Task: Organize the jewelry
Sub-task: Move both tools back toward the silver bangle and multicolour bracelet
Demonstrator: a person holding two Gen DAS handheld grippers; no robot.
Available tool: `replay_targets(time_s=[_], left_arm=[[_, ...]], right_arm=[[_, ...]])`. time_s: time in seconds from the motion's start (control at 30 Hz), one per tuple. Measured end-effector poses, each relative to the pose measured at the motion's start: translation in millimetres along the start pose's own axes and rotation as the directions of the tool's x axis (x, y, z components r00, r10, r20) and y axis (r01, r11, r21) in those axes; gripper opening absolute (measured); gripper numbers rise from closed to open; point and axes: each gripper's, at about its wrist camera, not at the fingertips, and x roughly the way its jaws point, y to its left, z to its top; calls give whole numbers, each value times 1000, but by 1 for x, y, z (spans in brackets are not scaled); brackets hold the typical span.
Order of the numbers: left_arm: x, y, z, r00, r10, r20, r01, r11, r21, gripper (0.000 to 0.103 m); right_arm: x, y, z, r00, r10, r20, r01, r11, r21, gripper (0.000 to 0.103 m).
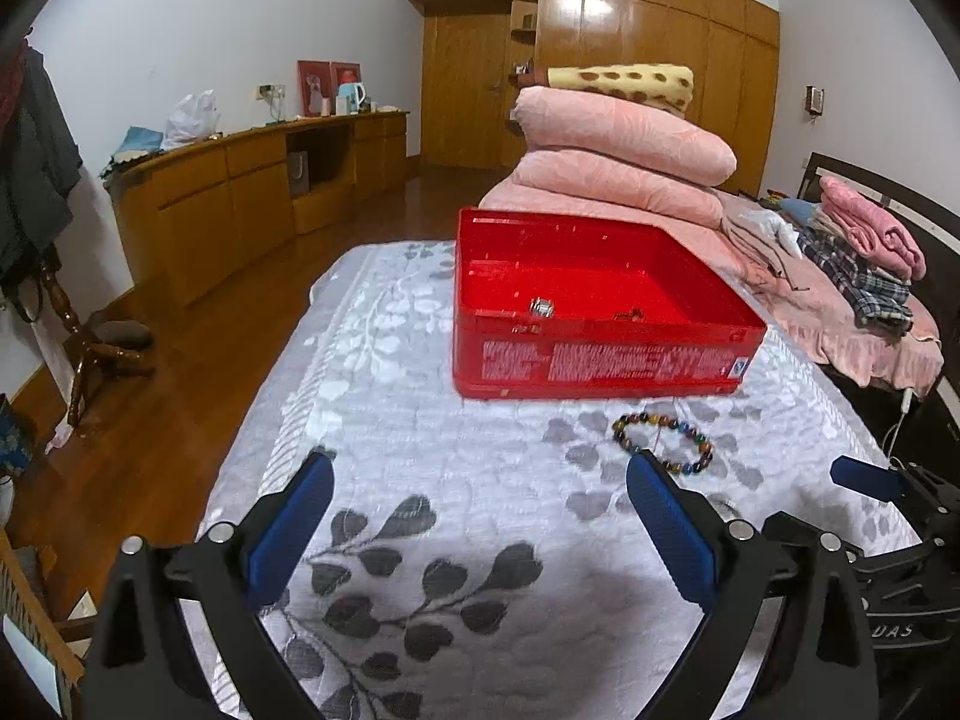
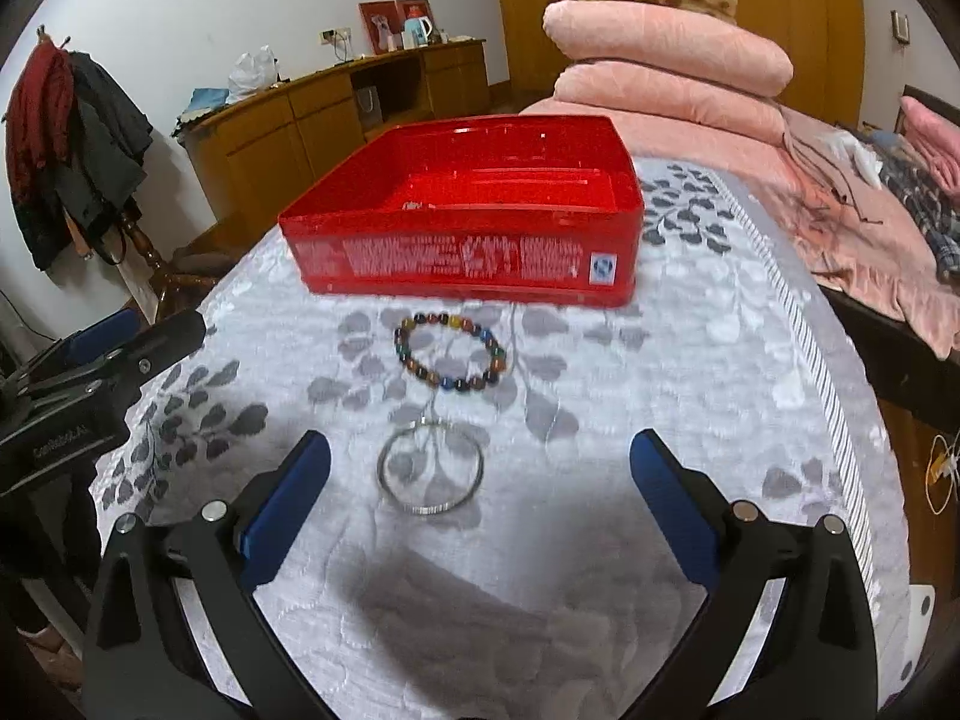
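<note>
A red open box (image 1: 600, 354) (image 2: 462, 258) stands on the white leaf-patterned cloth. A silver ring (image 1: 541, 306) and a small dark piece (image 1: 628, 315) lie inside it. A multicoloured bead bracelet (image 1: 663, 443) (image 2: 451, 358) lies on the cloth just in front of the box. A silver bangle (image 2: 429, 473) lies nearer, between the bracelet and my right gripper (image 2: 480, 450). My right gripper is open and empty just behind the bangle. My left gripper (image 1: 480, 474) is open and empty, left of the bracelet.
The cloth covers a table (image 1: 420, 480) with edges left and right. A bed with folded pink quilts (image 1: 624, 150) and clothes (image 1: 858, 252) lies behind and right. A wooden cabinet (image 1: 252, 192) and a coat stand (image 2: 78, 150) are at left.
</note>
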Motion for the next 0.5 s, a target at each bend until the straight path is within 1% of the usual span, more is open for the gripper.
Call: replay_targets(time_s=[0.23,0.4,0.5], left_arm=[[1,5,-18,999,9,-38,-9,1000,0,96],[3,9,-24,998,17,-52,-17,1000,-5,96],[3,12,-26,998,23,-53,-24,1000,-7,96]], right_arm=[[3,7,-13,999,29,-28,-29,1000,-6,97],[11,14,-18,998,51,-45,-52,998,-19,97],[15,17,-19,998,42,-49,-43,999,-30,97]])
